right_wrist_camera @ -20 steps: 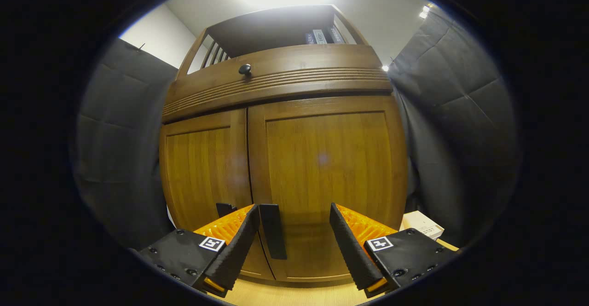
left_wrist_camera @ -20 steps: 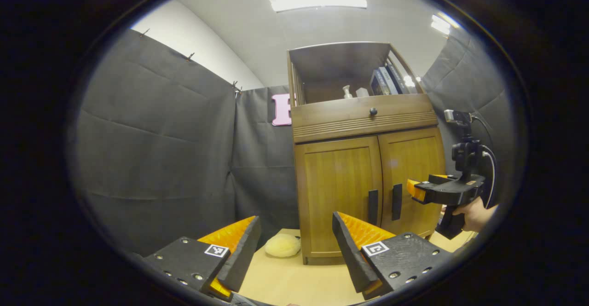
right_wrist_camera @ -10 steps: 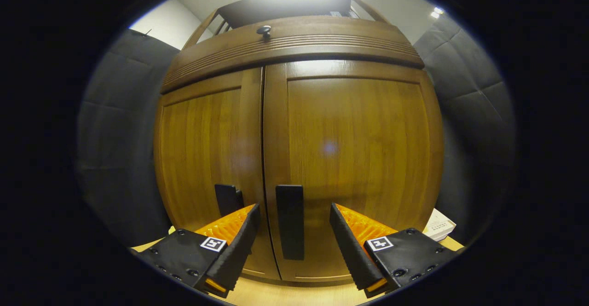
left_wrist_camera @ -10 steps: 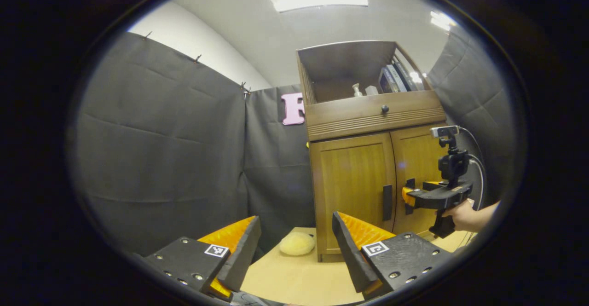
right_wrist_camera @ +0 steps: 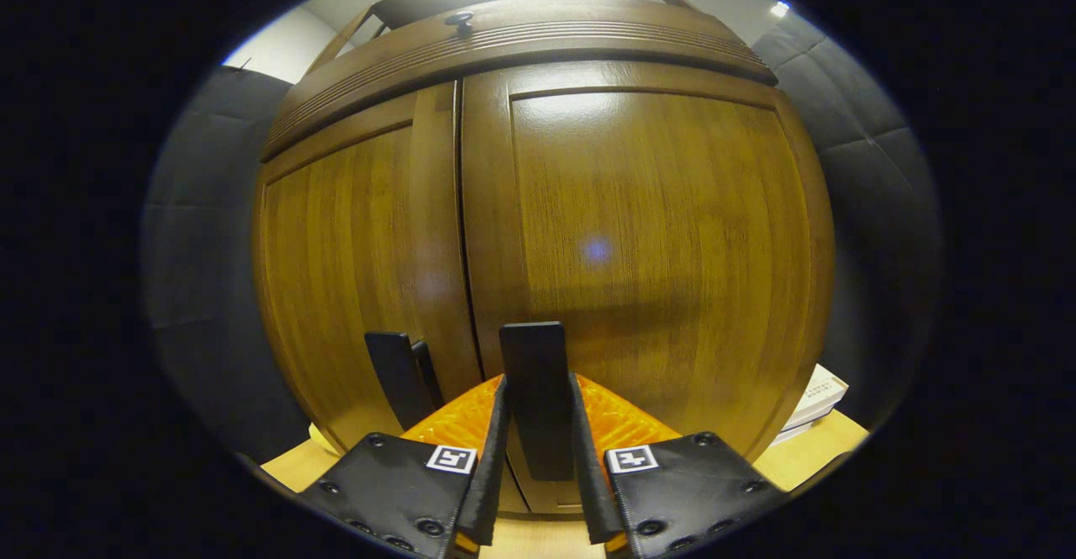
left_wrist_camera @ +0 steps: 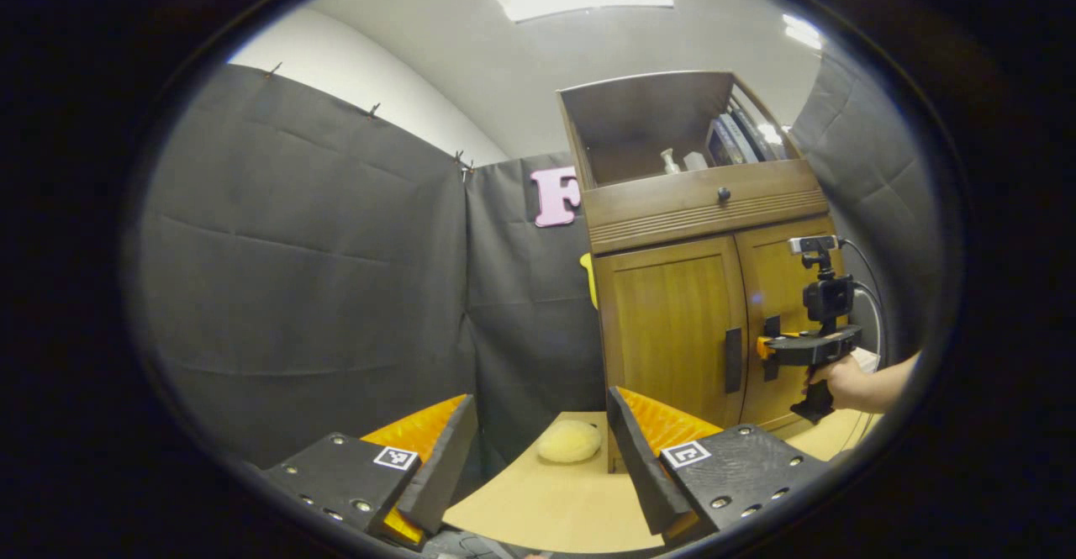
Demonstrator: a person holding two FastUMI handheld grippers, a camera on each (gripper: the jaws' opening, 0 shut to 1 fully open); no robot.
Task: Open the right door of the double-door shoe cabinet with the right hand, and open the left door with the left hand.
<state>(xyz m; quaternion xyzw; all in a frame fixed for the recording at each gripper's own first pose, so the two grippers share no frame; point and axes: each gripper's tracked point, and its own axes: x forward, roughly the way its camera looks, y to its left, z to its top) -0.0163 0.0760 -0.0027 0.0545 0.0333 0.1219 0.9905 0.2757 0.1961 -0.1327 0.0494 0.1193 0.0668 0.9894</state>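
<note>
Both doors sit closed at frame centre; right tongs (right_wrist_camera: 538,458) are clamped on the right handle (right_wrist_camera: 535,391); left tongs (left_wrist_camera: 538,458), spread apart, are far from the left handle (left_wrist_camera: 733,361); no pulling yet.

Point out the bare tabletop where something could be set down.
Free: table between the left gripper and the yellow sponge. Crowded: by the cabinet doors, where the right gripper clamps the right handle.
</note>
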